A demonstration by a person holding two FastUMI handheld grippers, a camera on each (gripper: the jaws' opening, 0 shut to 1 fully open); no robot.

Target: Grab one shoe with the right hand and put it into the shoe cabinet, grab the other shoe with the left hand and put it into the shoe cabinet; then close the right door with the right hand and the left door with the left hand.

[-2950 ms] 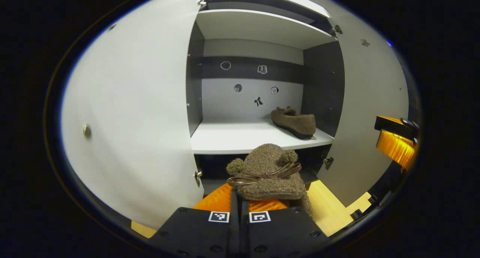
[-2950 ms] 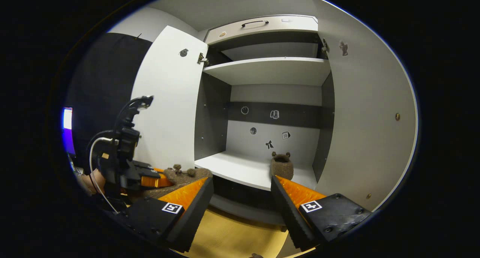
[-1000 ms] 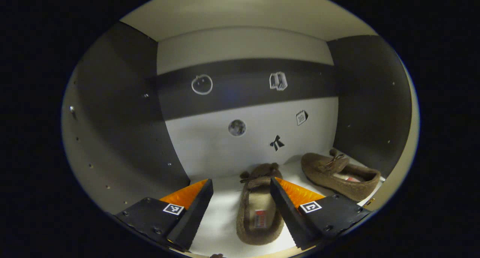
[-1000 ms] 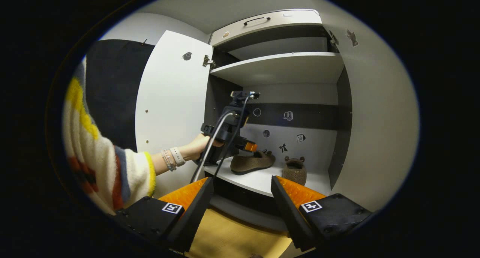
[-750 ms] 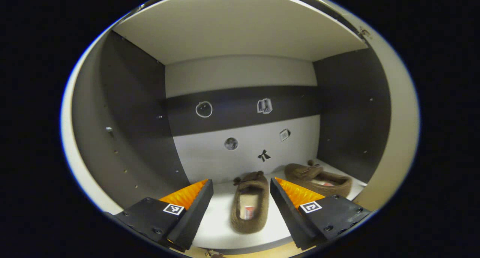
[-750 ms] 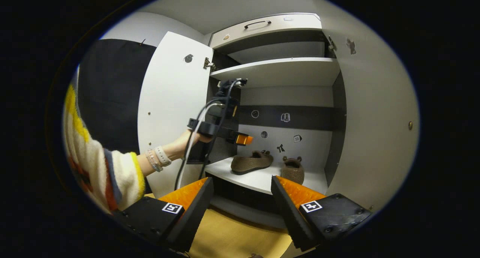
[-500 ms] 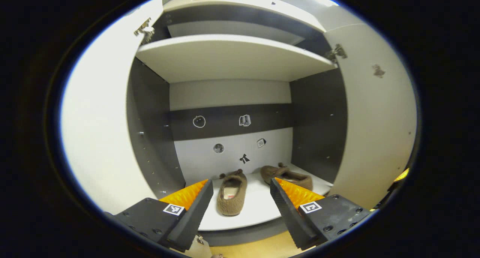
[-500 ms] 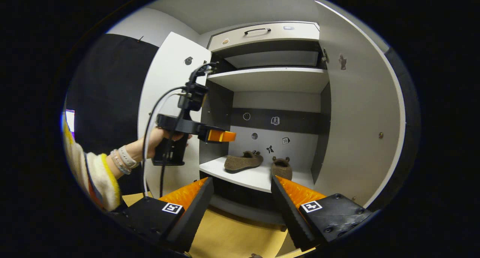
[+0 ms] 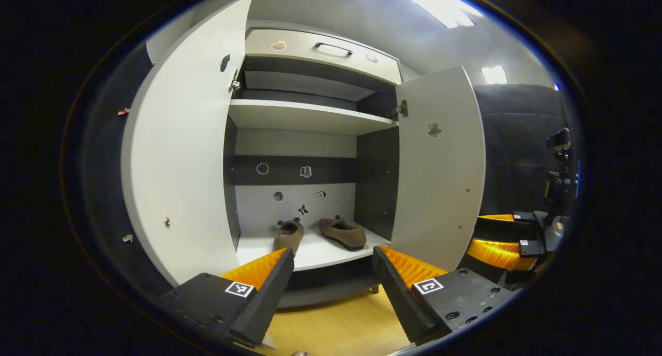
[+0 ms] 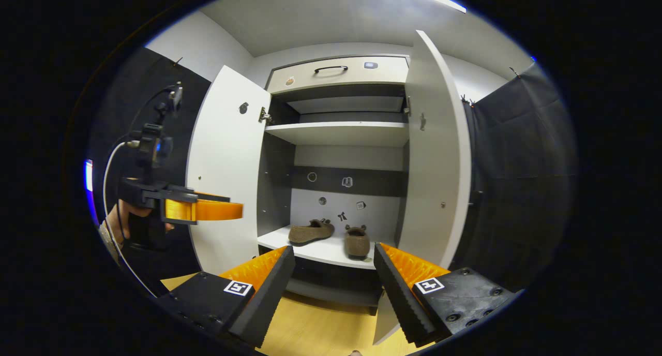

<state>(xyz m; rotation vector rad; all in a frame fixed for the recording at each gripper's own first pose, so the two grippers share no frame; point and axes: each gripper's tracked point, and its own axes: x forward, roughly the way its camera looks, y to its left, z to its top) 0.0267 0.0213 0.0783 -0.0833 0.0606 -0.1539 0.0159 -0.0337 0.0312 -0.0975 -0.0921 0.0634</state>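
You are facing the shoe cabinet (image 9: 305,117) with both of its doors standing open: in the left gripper view the left door (image 9: 181,154) is filling the 9 o'clock side and the right door (image 9: 439,164) is standing at 3 o'clock, while in the right gripper view the right door (image 10: 432,154) is showing nearly edge-on just past centre. Below the cabinet, the wooden floor (image 9: 341,327) is lying at 6 o'clock. Both shoes are sitting on the lower shelf (image 9: 315,250), near each other but apart: one shoe (image 9: 288,236) pointing toward the back wall, the other shoe (image 9: 342,232) lying angled at its 3 o'clock side. You are holding the left gripper (image 9: 331,273) in front of the cabinet with its fingers spread wide and nothing between them. You are holding the right gripper (image 10: 333,273) likewise, fingers apart and empty. In the right gripper view, your hand (image 10: 121,216) is gripping the left gripper's handle at 9 o'clock.
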